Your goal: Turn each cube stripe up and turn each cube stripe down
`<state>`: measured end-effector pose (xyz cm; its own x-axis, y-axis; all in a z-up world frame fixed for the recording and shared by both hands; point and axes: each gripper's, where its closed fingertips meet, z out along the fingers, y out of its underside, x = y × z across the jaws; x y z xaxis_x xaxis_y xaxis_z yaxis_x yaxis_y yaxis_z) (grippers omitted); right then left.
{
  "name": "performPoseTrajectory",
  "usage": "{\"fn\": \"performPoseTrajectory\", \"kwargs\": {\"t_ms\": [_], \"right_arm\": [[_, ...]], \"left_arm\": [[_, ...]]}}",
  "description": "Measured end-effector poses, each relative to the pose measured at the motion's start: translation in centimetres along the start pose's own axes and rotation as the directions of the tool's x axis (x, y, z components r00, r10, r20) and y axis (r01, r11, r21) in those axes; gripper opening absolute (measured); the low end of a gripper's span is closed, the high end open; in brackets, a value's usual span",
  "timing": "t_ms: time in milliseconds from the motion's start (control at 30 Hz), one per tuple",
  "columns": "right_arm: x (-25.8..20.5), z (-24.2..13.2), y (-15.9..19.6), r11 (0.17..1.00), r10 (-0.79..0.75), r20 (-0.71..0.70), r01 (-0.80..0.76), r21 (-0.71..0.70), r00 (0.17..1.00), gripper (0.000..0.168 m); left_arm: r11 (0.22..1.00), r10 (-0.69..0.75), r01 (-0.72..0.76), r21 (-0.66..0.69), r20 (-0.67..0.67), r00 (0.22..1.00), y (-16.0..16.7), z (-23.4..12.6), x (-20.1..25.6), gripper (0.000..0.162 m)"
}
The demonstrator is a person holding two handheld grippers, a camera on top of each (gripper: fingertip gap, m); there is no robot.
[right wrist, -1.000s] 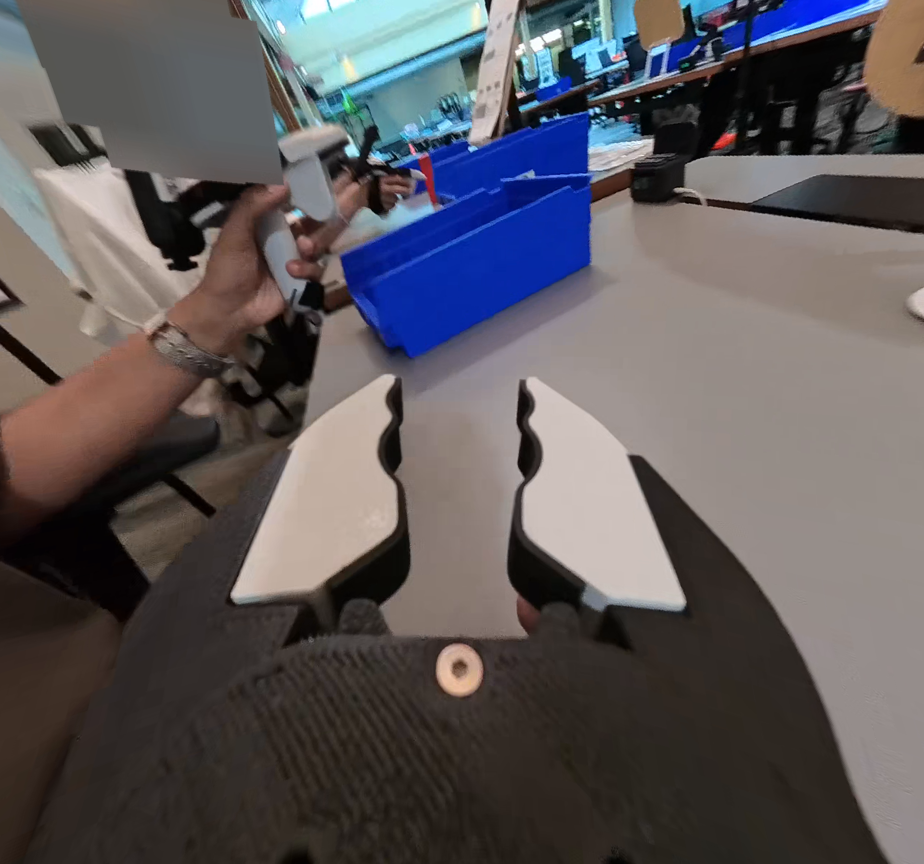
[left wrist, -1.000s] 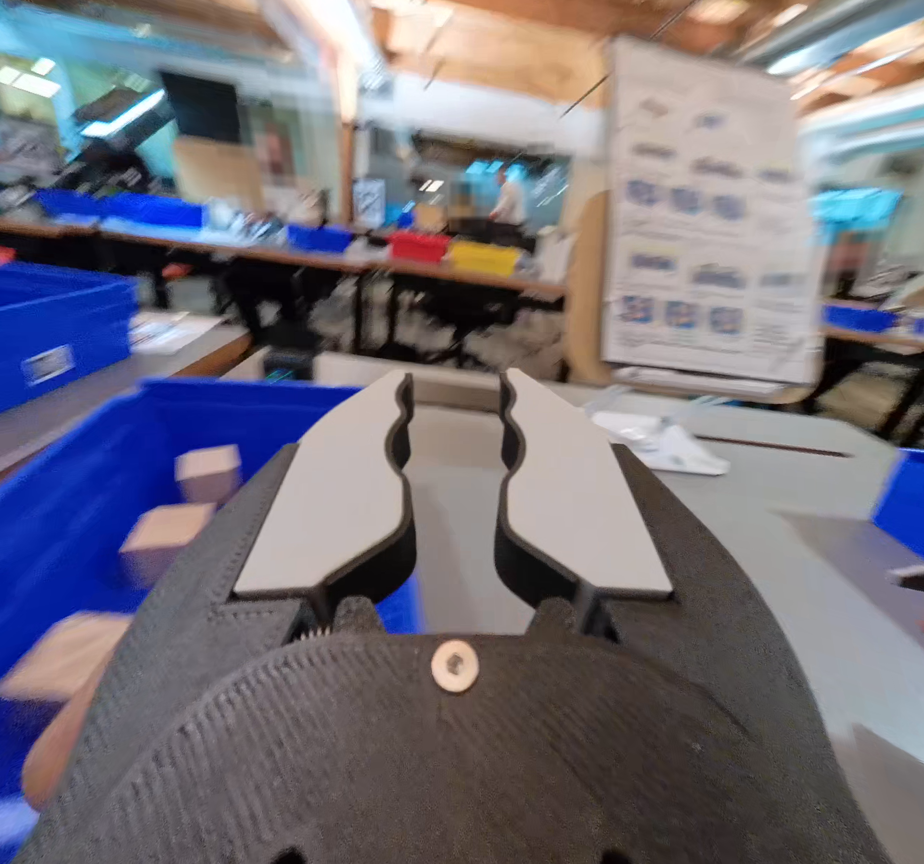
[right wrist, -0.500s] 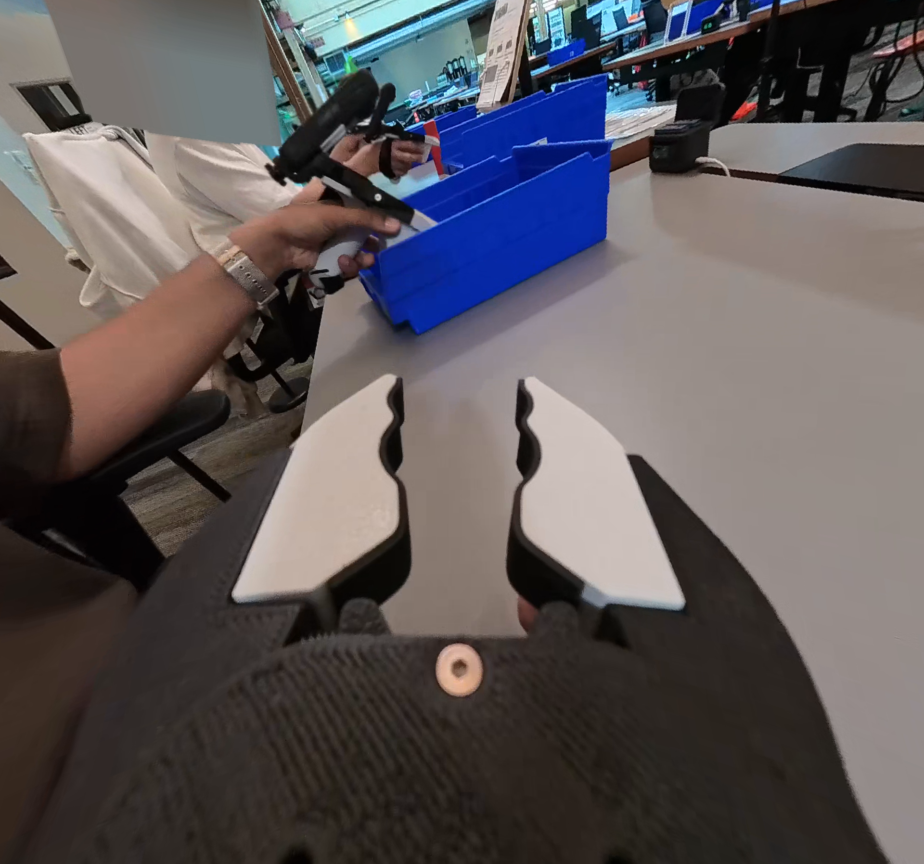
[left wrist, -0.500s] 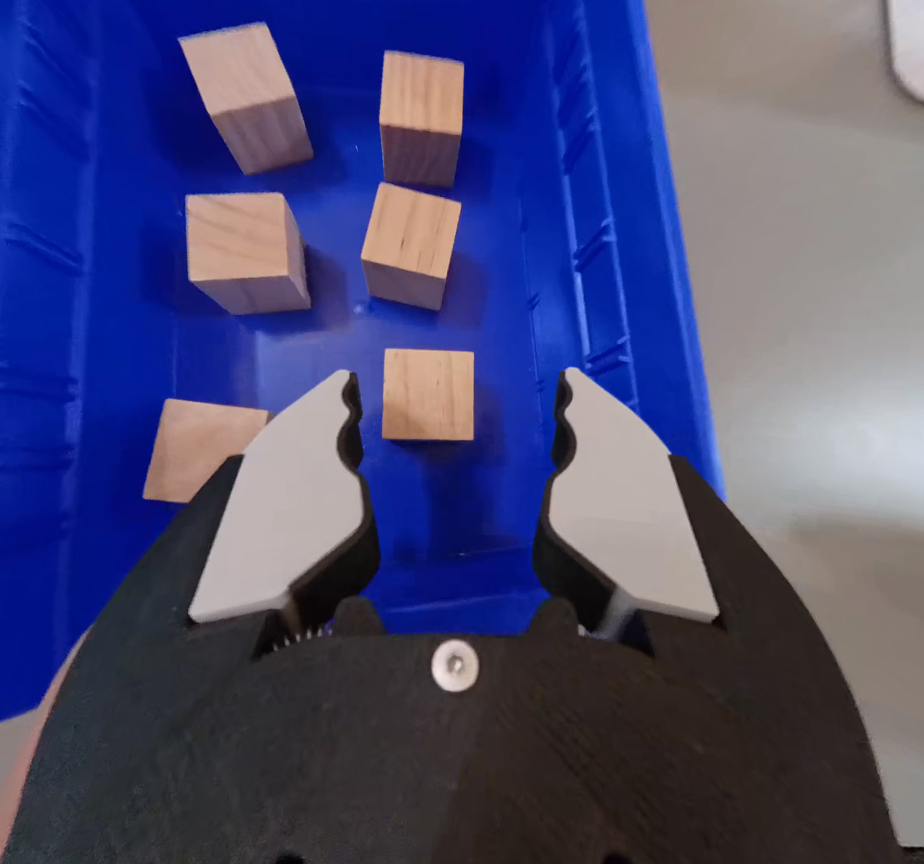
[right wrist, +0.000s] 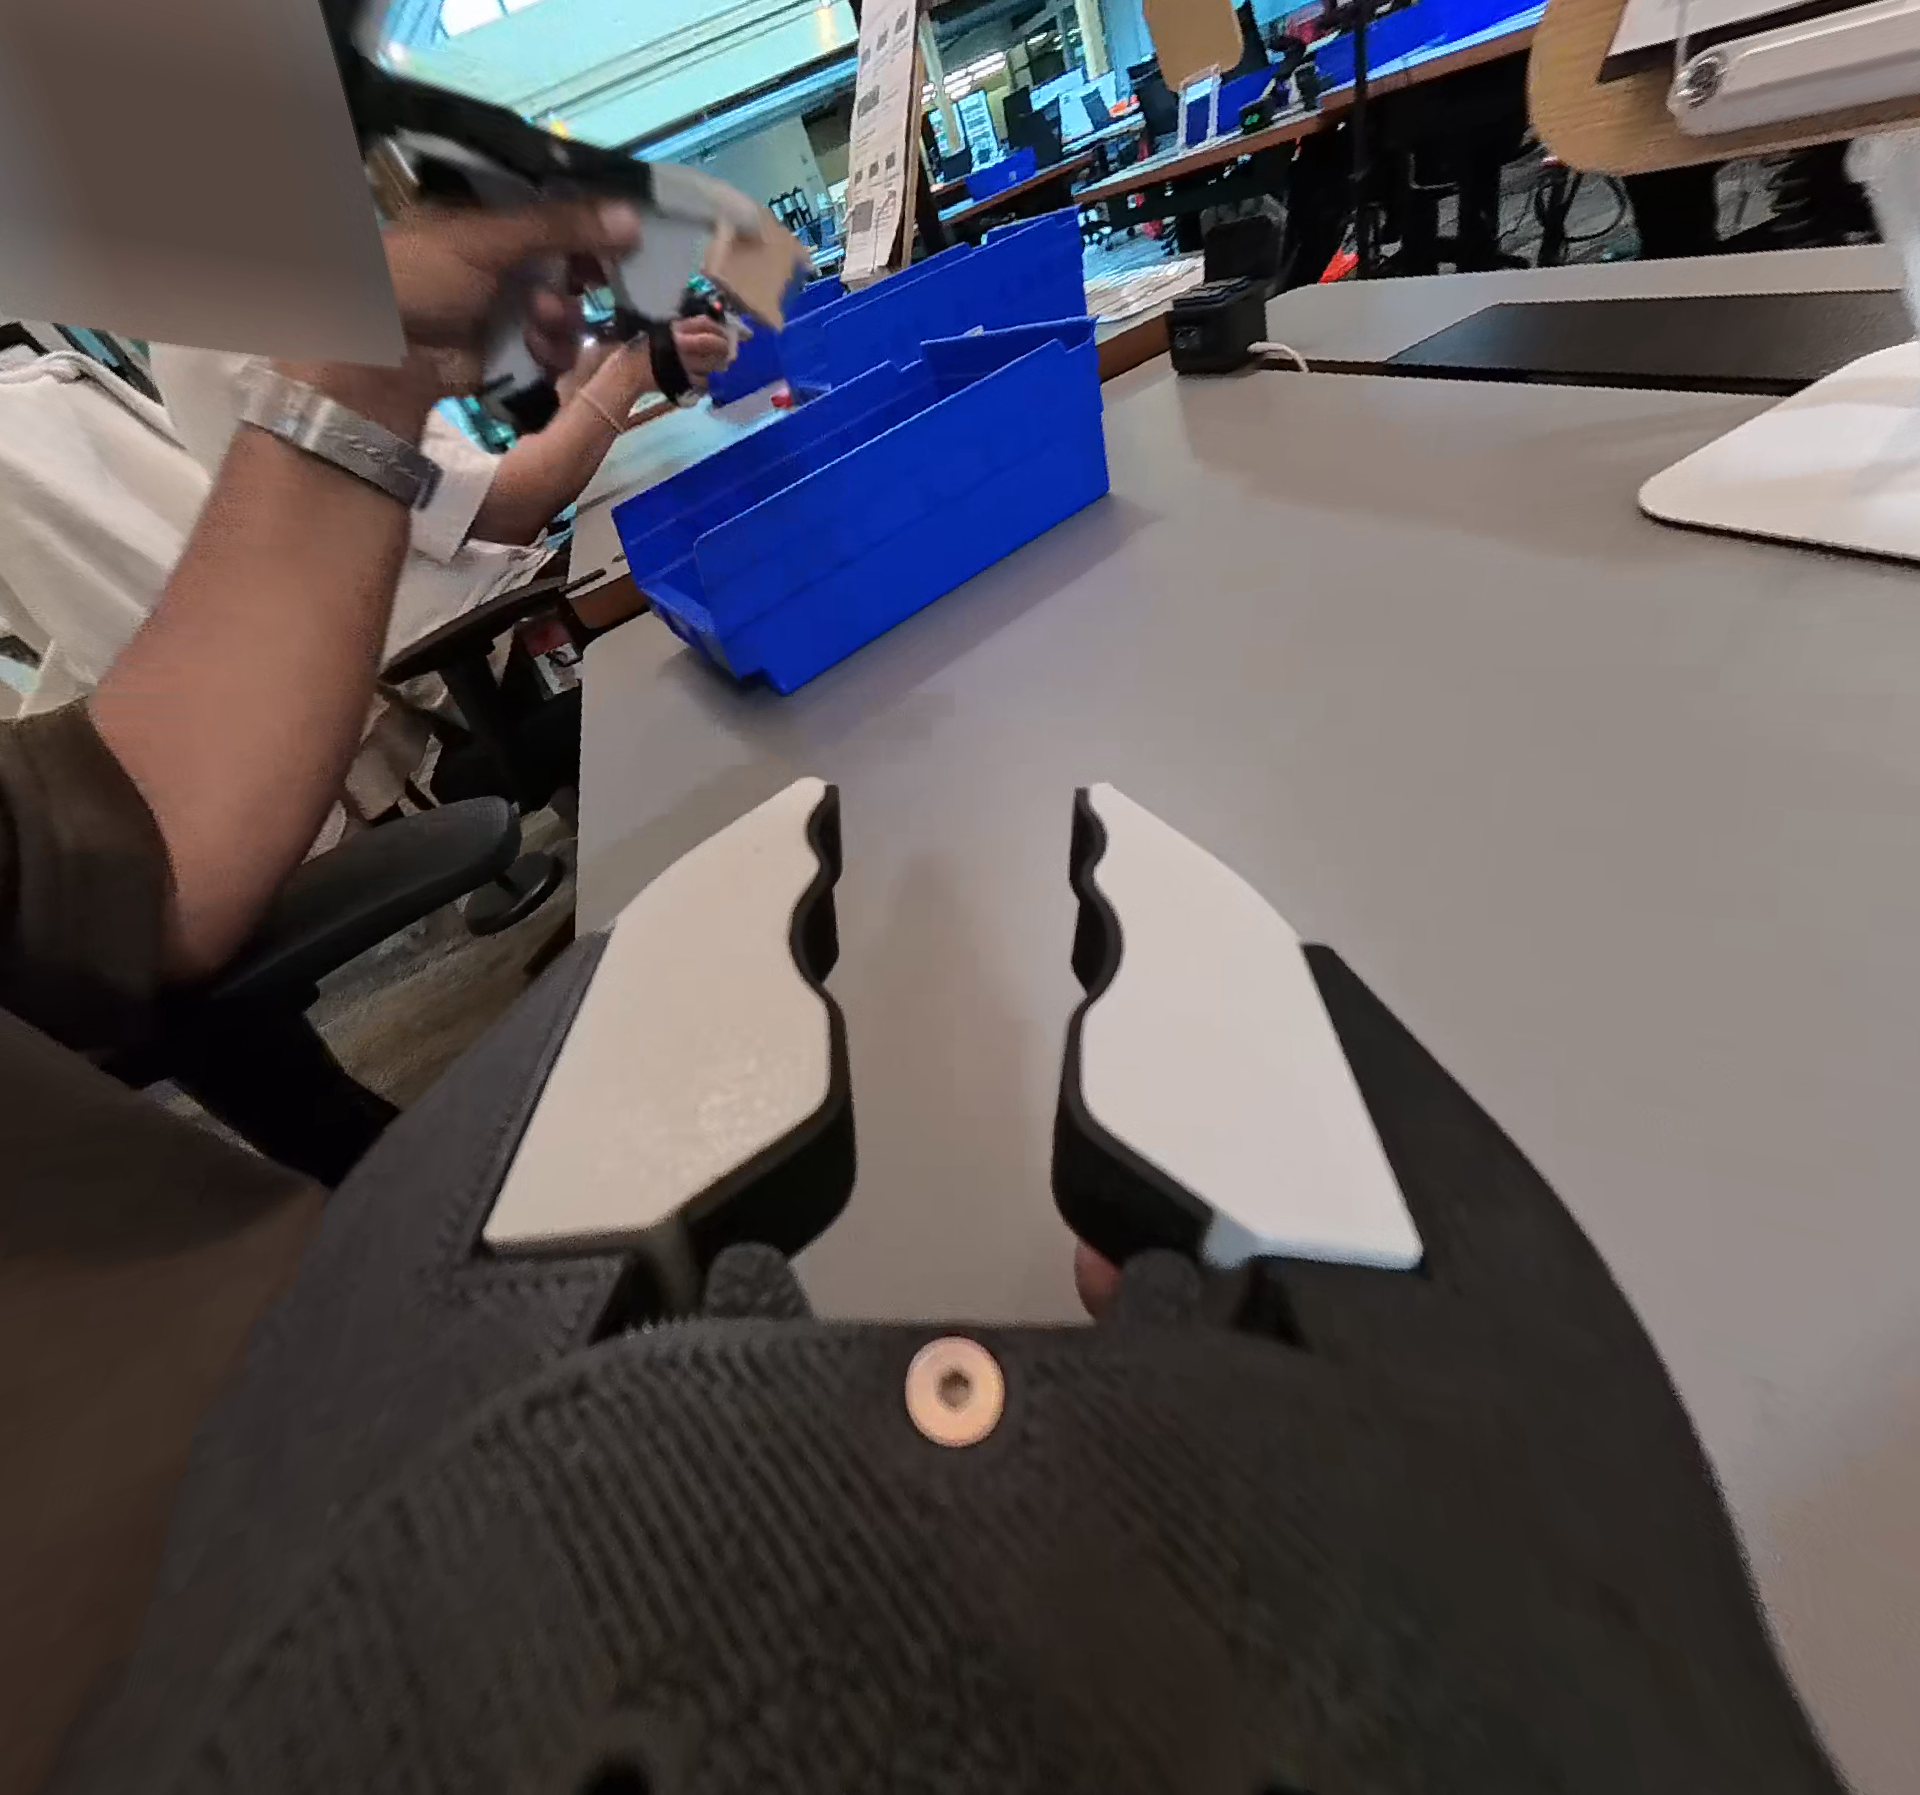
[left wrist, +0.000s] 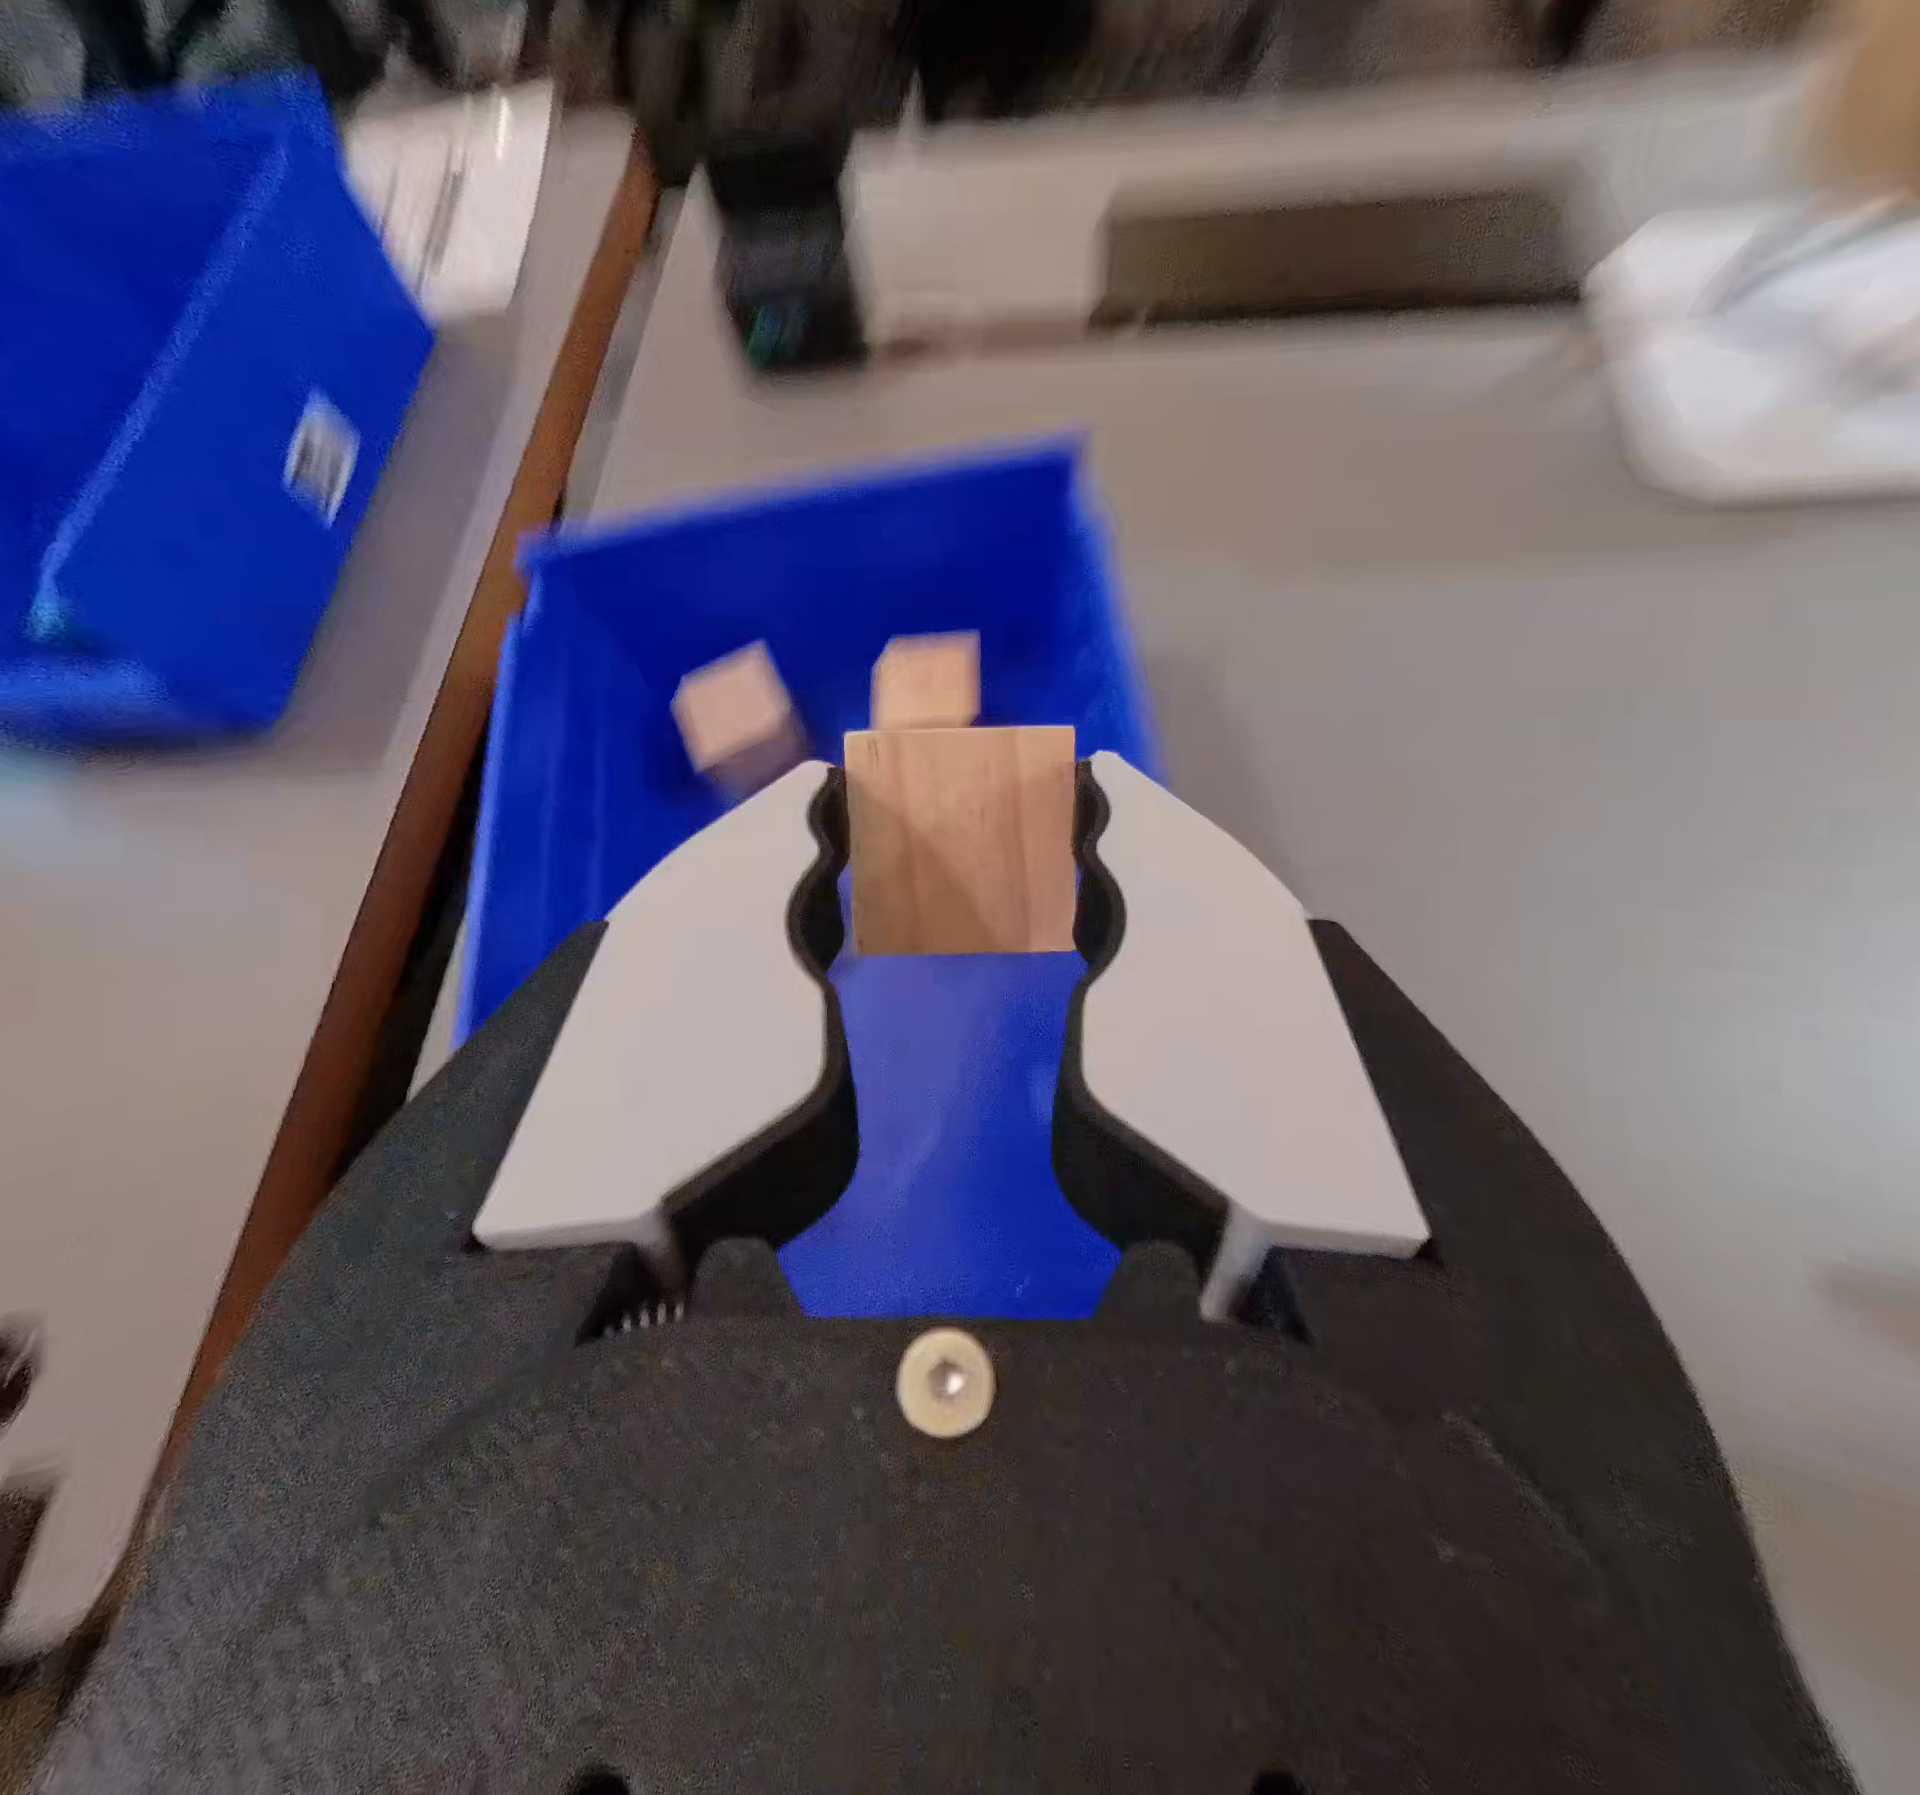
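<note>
My left gripper (left wrist: 958, 784) is shut on a plain wooden cube (left wrist: 961, 836) and holds it above the blue bin (left wrist: 1107, 623). No stripe shows on the cube's visible face. Two more wooden cubes (left wrist: 732, 722) lie blurred in the bin's far end. In the right wrist view, my right gripper (right wrist: 954, 800) is open and empty over the grey table (right wrist: 1351, 758). The left gripper (right wrist: 665, 207) shows there too, raised above the bin (right wrist: 883, 509) with the cube (right wrist: 753, 275) in it.
A second blue bin (left wrist: 187, 415) stands on the neighbouring table to the left, past a brown table edge (left wrist: 520, 519). A black device (left wrist: 784, 291) sits behind the bin. A white object (left wrist: 1766, 384) lies at the far right. Another person's hands (right wrist: 686, 358) work beyond the bin.
My left gripper swung down into the bin, closed on a cube and lifted it out, tilting back up. My right gripper stayed open in place over the table.
</note>
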<state>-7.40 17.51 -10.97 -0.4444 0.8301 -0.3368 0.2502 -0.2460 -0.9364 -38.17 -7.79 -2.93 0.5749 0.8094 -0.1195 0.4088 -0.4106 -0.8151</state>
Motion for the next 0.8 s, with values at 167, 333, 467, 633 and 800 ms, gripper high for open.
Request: {"fn": "performPoseTrajectory", "kwargs": {"t_ms": [167,333,467,633,800], "right_arm": [[0.3,-1.0,-0.7,0.999,0.001,-0.022,0.0,0.043,1.0,0.046],[-0.2,-2.9,-3.1,0.982,-0.008,-0.049,0.017,0.188,0.999,0.064],[-0.6,-4.0,-3.9,0.965,-0.121,-0.136,0.149,0.215,0.983,0.073],[-1.1,-6.2,-5.1,0.932,-0.123,-0.208,0.185,0.313,0.97,0.084],[-0.3,-9.2,-5.6,0.897,0.104,-0.138,-0.033,0.44,0.985,0.079]], "left_arm": [[0.936,0.093,0.115,0.332,-0.549,0.83,-7.8,-6.4,13.5,0.043],[0.931,0.217,0.218,0.294,-0.923,0.318,-6.5,-9.3,27.5,0.043],[0.968,0.13,0.227,0.108,-0.988,-0.087,-2.5,-10.3,36.4,0.043],[0.961,-0.094,0.205,-0.185,-0.917,-0.387,0.2,-10.7,42.2,0.042],[0.944,-0.145,0.175,-0.278,-0.831,-0.537,1.2,-11.4,44.8,0.042]]}}
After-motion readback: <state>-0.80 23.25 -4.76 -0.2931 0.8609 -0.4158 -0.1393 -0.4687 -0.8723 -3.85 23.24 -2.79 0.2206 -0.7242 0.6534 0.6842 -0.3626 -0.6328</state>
